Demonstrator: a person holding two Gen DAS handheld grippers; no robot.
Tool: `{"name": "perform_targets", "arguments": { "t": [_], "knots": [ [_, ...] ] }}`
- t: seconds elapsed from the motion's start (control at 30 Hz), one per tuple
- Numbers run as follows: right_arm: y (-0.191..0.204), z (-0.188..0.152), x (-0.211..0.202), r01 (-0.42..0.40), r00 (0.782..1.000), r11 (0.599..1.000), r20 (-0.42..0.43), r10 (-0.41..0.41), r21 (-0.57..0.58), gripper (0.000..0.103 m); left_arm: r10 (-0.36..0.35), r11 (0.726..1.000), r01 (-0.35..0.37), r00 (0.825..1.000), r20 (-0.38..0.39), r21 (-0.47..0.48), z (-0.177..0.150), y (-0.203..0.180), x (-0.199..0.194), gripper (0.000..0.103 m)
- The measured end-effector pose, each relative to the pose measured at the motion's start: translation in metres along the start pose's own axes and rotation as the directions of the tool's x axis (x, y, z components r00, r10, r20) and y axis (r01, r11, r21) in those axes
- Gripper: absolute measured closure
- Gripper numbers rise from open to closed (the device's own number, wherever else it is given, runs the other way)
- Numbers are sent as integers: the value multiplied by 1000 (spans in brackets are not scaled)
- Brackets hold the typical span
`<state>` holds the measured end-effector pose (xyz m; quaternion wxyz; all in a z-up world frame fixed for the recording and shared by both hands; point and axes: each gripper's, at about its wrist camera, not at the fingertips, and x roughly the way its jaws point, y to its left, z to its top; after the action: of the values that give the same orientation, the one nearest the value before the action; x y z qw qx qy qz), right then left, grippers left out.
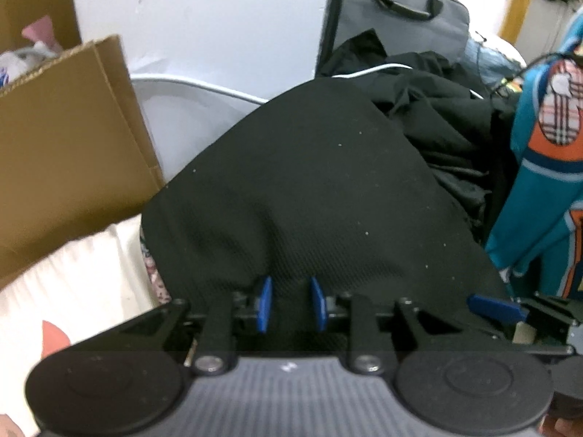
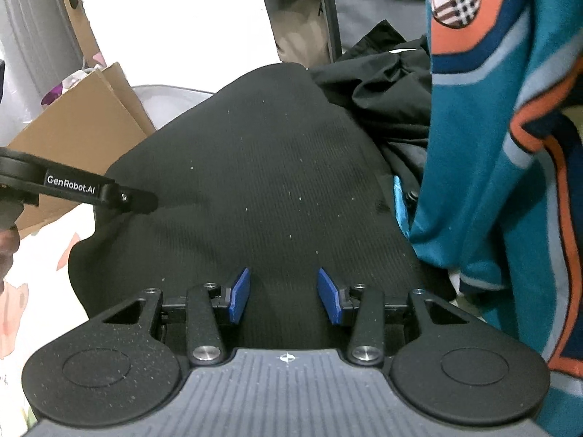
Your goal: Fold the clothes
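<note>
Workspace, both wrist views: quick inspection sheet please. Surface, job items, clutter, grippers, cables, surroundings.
Surface: white patterned bedding under the garment.
Job's things: black ribbed garment spread out, lint-flecked; near edge lies between both grippers' blue pads.
Clutter: crumpled black clothes pile behind it; teal-and-orange jersey hanging at right.
Grippers: left gripper jaws narrowly apart with fabric between them, clamp not certain; right gripper jaws wide apart over the fabric, open.
Cables: white cable across the black pile.
Surroundings: cardboard box at left, grey bag with handles behind, white wall.
</note>
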<state>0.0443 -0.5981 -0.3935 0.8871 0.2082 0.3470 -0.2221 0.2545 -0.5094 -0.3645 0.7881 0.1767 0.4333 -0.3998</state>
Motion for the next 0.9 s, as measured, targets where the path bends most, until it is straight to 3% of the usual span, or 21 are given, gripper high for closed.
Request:
{"name": "perform_targets", "arguments": {
  "t": [0.23,0.43,0.67,0.9],
  "knots": [
    [-1,-1,-17,16,999,997,-35,-18,-71,54,14,998,-13,1000,13,-61,-18,5,-29,77],
    [-10,14,-29,31,999,997,12,-30,-76,54,23,996,-21,999,30,-91,-34,7,-48,72],
    [-19,19,-9,26,999,997,40,-22,-78,54,60,994,-60,998,-5,-87,-45,-10,-33,72],
    [-29,6,2,45,999,998,-3,-45,-44,49,86,989,-93,994,-60,-113,-59,-3,-20,71]
  ]
}}
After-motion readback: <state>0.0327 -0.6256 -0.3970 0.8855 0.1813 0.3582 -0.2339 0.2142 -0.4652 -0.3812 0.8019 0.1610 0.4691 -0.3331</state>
